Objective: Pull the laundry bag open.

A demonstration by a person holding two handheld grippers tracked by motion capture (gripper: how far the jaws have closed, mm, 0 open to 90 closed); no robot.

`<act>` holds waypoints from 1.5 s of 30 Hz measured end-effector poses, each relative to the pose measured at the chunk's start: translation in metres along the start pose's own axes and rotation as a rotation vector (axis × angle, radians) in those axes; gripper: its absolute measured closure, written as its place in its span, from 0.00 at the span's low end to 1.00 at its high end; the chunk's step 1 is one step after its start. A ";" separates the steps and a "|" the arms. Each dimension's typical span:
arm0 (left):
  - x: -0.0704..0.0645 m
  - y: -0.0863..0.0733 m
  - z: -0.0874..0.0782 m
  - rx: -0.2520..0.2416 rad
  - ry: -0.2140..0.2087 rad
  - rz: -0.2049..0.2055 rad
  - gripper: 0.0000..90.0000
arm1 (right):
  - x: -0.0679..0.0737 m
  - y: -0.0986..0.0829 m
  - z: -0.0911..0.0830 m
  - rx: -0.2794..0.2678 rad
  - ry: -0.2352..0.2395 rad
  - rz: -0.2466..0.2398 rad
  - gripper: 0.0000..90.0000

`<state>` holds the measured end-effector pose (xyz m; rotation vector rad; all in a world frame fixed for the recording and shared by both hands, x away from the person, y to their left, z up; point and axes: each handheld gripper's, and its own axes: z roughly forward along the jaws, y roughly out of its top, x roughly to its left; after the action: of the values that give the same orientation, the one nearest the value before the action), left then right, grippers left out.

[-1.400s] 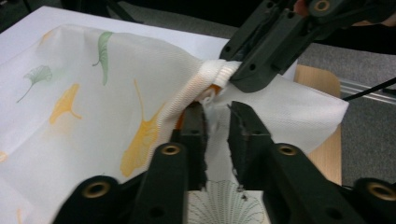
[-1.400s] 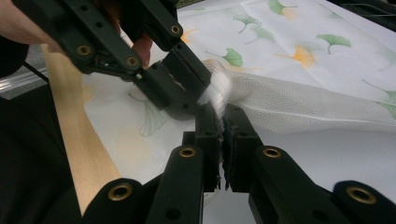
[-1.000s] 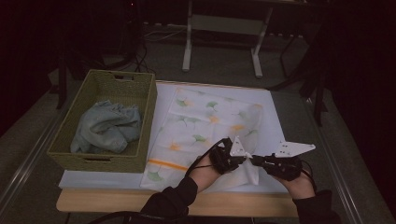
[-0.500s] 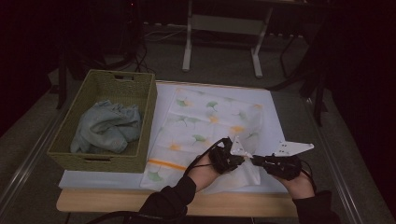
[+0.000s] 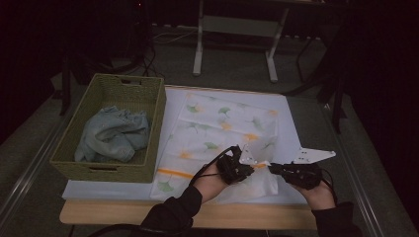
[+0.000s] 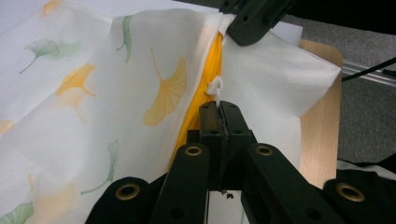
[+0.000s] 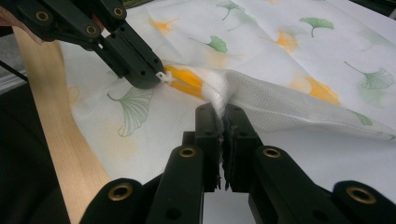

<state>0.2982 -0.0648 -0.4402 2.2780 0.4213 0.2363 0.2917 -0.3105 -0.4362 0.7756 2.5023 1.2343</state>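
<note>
Cloth (image 5: 225,131): white with green and yellow leaves, spread flat on the table (image 5: 296,118), right of the basket (image 5: 153,106).
Left claw (image 6: 219,108): pinched tight on the cloth's near edge, by the yellow stripe.
Right claw (image 7: 222,111): squeezed on a bunched white fold, just beside the left claw.
Basket: holds a crumpled blue rag (image 5: 112,134).

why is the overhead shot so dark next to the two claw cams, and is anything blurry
High view: dim, the surroundings nearly black, only the white leaf-printed cloth and green woven basket readable. Left gripper view: bright and even, the left claw and pinched cloth edge sharp, its near black arms soft. Right gripper view: equally bright, the right claw crisp, far leaf prints slightly soft.
</note>
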 end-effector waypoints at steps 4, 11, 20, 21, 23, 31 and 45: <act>0.003 -0.005 -0.005 0.019 0.001 -0.002 1.00 | -0.001 0.001 0.001 0.001 -0.003 0.000 0.95; 0.004 -0.013 -0.012 0.036 0.011 0.001 1.00 | 0.000 0.003 0.004 0.004 0.001 -0.002 0.95; 0.006 -0.021 -0.020 0.039 0.013 -0.006 1.00 | -0.002 0.002 0.003 0.000 -0.009 0.006 0.95; 0.006 -0.022 -0.021 0.038 0.009 -0.004 1.00 | -0.003 0.002 0.002 -0.003 -0.010 0.007 0.95; 0.006 -0.024 -0.023 0.042 0.014 -0.005 1.00 | -0.003 0.002 0.001 -0.004 -0.013 0.008 0.95; 0.011 -0.033 -0.030 0.053 0.023 -0.024 1.00 | -0.005 0.002 -0.001 -0.005 -0.021 0.015 0.95; 0.019 -0.051 -0.043 0.072 0.034 -0.050 1.00 | -0.009 0.000 -0.002 -0.004 -0.028 0.025 0.95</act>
<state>0.2915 0.0037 -0.4487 2.3335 0.5111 0.2384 0.2982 -0.3167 -0.4353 0.8199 2.4744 1.2275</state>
